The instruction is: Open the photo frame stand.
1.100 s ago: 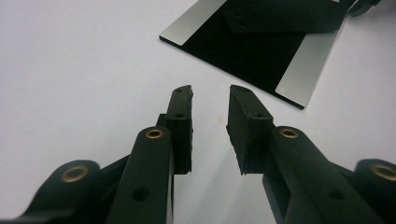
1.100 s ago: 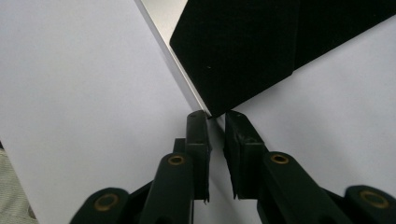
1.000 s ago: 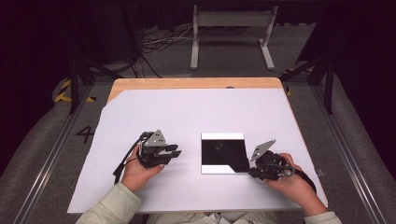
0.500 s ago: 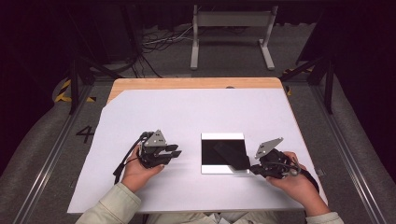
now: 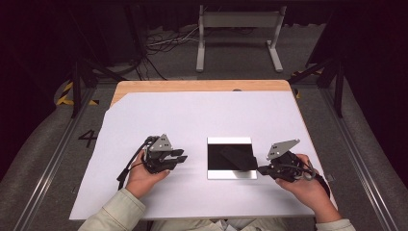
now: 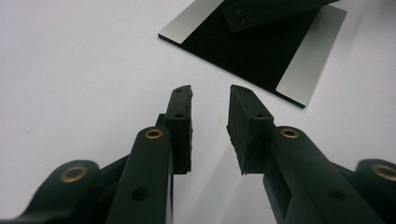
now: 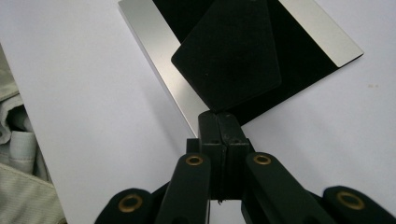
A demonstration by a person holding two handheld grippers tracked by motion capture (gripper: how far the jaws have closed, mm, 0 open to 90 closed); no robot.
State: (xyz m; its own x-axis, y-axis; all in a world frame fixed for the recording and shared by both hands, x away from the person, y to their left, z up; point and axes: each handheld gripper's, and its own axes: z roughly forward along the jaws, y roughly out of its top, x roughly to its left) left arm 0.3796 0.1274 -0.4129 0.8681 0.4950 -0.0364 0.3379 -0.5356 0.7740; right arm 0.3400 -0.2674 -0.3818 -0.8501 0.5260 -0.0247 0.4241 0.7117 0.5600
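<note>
Card (image 7: 227, 56): thin black sheet, its corner nipped in the right gripper's (image 7: 219, 122) tips, lying slantwise over the plate (image 7: 154, 56) just ahead.
Change: the right jaws have just been closing and now meet on the card's corner; a second ago they stood apart. Judged: the card is gripped, ready to lift.
Right hand (image 5: 308, 185): low, gripper level, pointing inward at the plate.
Left gripper (image 6: 210, 100): parted, empty, resting beside the plate on the table (image 5: 159, 115).

A white sheet (image 5: 202, 125) covers the bench, leaving a strip of bare wood (image 5: 192, 85) at its far edge. Grey carpet (image 5: 231, 57) lies beyond, with a pale metal stand (image 5: 239, 21), loose cables (image 5: 166, 43) and yellow-black tape (image 5: 65, 96). The surroundings are dark.
</note>
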